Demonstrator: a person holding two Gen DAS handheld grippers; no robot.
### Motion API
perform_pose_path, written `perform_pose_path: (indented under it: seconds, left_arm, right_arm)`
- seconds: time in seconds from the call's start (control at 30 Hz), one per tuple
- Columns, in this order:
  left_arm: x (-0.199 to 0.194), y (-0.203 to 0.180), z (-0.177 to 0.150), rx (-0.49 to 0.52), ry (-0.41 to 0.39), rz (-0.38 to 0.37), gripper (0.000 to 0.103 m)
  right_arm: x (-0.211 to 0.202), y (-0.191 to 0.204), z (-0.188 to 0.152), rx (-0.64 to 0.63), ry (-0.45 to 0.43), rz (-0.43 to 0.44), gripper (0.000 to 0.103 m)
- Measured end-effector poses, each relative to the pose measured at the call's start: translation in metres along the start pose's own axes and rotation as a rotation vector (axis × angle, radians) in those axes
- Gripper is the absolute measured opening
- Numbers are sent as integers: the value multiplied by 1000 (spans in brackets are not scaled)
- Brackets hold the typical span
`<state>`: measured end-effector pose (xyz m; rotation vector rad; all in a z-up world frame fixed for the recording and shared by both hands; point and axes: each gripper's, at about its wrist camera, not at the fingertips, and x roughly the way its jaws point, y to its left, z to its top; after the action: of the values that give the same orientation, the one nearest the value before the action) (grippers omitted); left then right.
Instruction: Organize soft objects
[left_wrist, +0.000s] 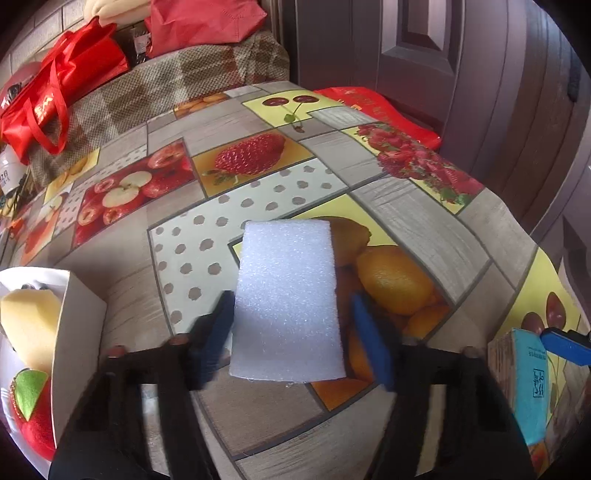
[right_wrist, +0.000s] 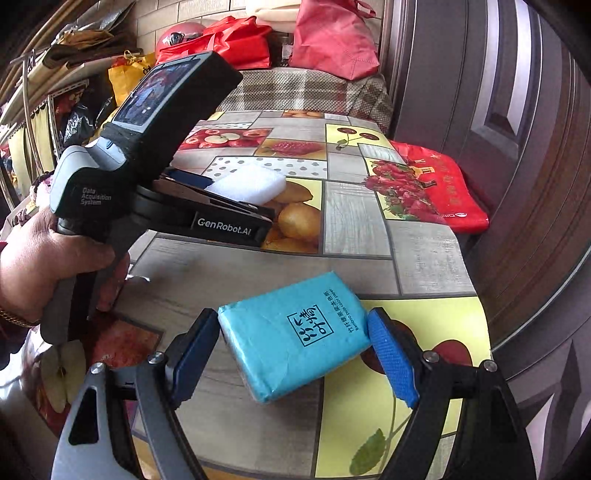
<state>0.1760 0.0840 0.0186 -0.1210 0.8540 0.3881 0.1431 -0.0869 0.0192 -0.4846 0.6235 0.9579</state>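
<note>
Foam block (left_wrist: 286, 306) on table (left_wrist: 424, 229) centre – box (left_wrist: 79, 314) left, tissue pack (right_wrist: 295, 336) right.

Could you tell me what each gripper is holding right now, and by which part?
The left gripper straddles the white foam block across its long sides; the right gripper brackets the blue tissue pack at its ends. A firm grip cannot be confirmed.

Left claw (left_wrist: 291, 332): jaws parted, blue pads (left_wrist: 371, 343) either side of what sits between them, small gaps on both sides. Left hand (right_wrist: 48, 266) wrapped round its handle. Right claw (right_wrist: 295, 354): jaws spread wide, pads (right_wrist: 391, 365) apart.
</note>
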Motion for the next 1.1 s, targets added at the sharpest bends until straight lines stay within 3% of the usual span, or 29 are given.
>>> perform_pose_path:
  seconds: [0.1,0.23,0.37,0.47,0.53,0.67,0.73,0.87,0.93,1.0,1.1]
  left_arm:
    - [-14,-5,-8,37,-43,-6,48]
    - [-53,6,-27,14,-166,-10,48]
    - [-93,24,-62,-12,-260,-34,48]
    - [-125,36,-91,-16,-321,-49,48]
    - [-145,42,-112,-3,-352,-51,48]
    - [-181,61,-150,-8,-403,-46,49]
    - [-194,76,-166,-32,-415,-35,49]
    - [-210,109,-188,-125,-414,-23,49]
    - [-213,122,-194,-170,-416,-26,49]
    - [-214,130,-197,-203,-418,-36,49]
    - [-213,129,-198,-199,-418,-46,49]
  right_arm:
    - [1,2,1,-8,-1,-12,82]
    - [0,3,1,-11,-7,-55,82]
    - [-5,-1,0,22,-28,-98,81]
    - [-18,-2,-2,101,-83,-76,80]
    - [-27,3,-4,137,-130,-56,71]
    - [-38,30,-3,135,-212,-28,70]
    - [-39,45,1,108,-228,-14,59]
    - [-43,62,3,74,-251,3,58]
    - [-52,61,1,86,-296,-15,65]
    - [-60,56,-2,124,-331,-15,84]
    - [-62,44,-6,184,-330,-9,84]
